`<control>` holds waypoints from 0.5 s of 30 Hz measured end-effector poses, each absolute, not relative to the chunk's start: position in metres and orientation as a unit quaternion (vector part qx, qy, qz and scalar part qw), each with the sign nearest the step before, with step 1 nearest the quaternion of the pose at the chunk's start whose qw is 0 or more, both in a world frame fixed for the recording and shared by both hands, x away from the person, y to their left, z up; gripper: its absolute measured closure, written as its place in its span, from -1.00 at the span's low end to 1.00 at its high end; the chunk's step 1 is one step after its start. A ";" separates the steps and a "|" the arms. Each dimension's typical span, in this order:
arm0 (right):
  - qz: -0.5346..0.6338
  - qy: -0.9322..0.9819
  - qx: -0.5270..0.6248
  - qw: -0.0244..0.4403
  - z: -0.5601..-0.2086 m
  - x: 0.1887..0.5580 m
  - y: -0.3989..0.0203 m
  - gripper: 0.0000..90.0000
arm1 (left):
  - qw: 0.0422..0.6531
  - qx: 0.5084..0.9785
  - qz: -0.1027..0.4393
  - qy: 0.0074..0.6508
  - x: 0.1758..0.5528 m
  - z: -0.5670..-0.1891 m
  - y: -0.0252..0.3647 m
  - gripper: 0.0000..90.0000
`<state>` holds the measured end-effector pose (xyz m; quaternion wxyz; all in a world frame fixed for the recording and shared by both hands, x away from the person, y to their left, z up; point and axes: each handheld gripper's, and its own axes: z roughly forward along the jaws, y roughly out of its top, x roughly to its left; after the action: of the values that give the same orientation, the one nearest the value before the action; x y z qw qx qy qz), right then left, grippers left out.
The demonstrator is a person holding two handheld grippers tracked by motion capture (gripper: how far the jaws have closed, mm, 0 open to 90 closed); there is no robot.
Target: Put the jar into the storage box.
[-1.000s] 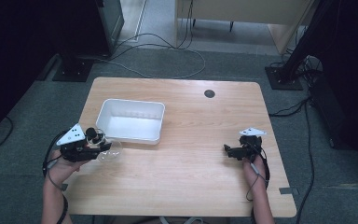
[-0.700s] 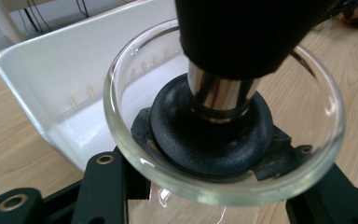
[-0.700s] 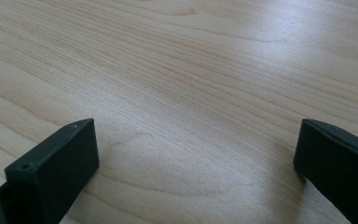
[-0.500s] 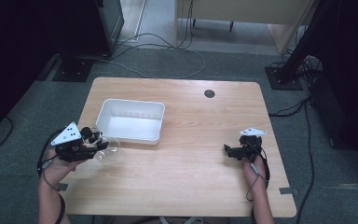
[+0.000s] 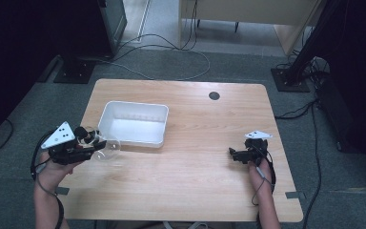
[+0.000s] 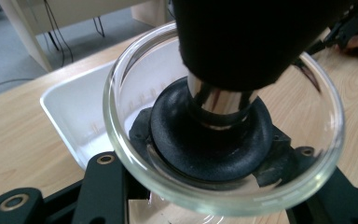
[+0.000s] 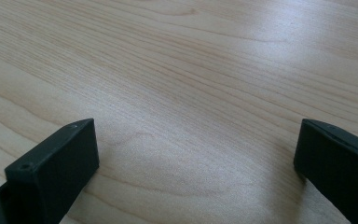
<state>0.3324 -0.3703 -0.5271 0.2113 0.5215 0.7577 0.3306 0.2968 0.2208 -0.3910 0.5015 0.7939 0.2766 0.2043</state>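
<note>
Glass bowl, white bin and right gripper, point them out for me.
Glass bowl [image 6: 135,172], left gripper view, on its near rim.
White bin [image 5: 134,110], high view, on its far wall.
Right gripper [image 5: 231,152], high view, between its jaw tips.

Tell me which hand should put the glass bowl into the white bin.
Left. Its tongs already grip the glass bowl beside the white bin; the right tongs are open, across the table.

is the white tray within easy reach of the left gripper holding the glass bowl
Probably yes: the left gripper, shut on the glass bowl, sits just beside the white tray, with only bare table between them.
</note>
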 end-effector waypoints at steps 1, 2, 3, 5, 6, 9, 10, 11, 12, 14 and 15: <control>0.331 0.758 0.521 0.211 -0.527 0.332 -0.370 -1.00 | 0.506 0.790 0.210 0.276 0.296 -0.389 0.220 0.11; 0.331 0.758 0.522 0.211 -0.527 0.332 -0.370 -1.00 | 0.515 0.782 0.219 0.276 0.295 -0.386 0.219 0.11; 0.331 0.758 0.522 0.211 -0.527 0.332 -0.370 -1.00 | 0.515 0.782 0.219 0.276 0.295 -0.386 0.219 0.11; 0.331 0.758 0.522 0.212 -0.527 0.332 -0.370 -1.00 | 0.521 0.776 0.224 0.275 0.295 -0.384 0.217 0.11; 0.330 0.758 0.521 0.211 -0.527 0.332 -0.370 -1.00 | 0.527 0.772 0.228 0.274 0.295 -0.383 0.216 0.11; 0.330 0.758 0.521 0.211 -0.527 0.332 -0.370 -1.00 | 0.540 0.758 0.242 0.275 0.296 -0.382 0.211 0.11; 0.330 0.758 0.521 0.211 -0.527 0.332 -0.370 -1.00 | 0.542 0.753 0.250 0.277 0.297 -0.382 0.210 0.11; 0.331 0.758 0.522 0.212 -0.527 0.332 -0.370 -1.00 | 0.543 0.748 0.258 0.280 0.298 -0.382 0.207 0.11; 0.330 0.758 0.521 0.211 -0.527 0.332 -0.370 -1.00 | 0.547 0.743 0.264 0.282 0.299 -0.383 0.205 0.11; 0.330 0.758 0.521 0.211 -0.527 0.332 -0.370 -1.00 | 0.557 0.730 0.271 0.290 0.303 -0.387 0.200 0.12; 0.330 0.758 0.521 0.211 -0.527 0.332 -0.370 -1.00 | 0.558 0.728 0.271 0.292 0.304 -0.388 0.199 0.12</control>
<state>0.3324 -0.3703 -0.5271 0.2114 0.5215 0.7578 0.3304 0.3037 0.1993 -0.3876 0.5580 0.7277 0.2924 0.2713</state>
